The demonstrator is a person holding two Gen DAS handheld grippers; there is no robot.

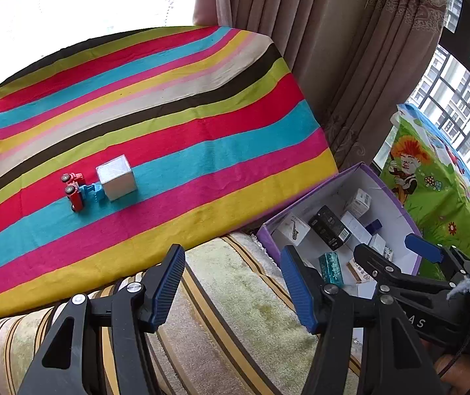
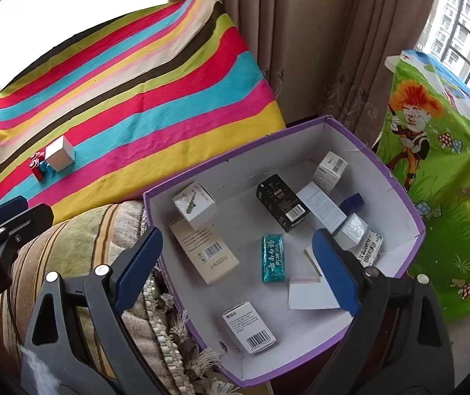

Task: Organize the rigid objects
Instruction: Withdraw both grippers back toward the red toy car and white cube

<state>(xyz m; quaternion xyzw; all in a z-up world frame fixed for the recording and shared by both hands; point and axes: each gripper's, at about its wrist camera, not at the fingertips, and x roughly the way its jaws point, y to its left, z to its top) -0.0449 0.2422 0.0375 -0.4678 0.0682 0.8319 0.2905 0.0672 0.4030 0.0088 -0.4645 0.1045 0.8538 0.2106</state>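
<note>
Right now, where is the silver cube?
The silver cube sits on the striped cloth, on a blue stripe, left of the purple box. The red toy truck lies tipped over right beside it, on its left in both views.

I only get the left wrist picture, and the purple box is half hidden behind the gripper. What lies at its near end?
Observer: A white carton with a barcode lies flat near the purple box's near corner.
Operator: Is the teal packet alone?
Observer: The teal packet lies apart, mid-floor; a long beige box lies to its left.
Operator: Does the right gripper hold anything?
Observer: No. The right gripper hangs open over the box, nothing between its pads.
</note>
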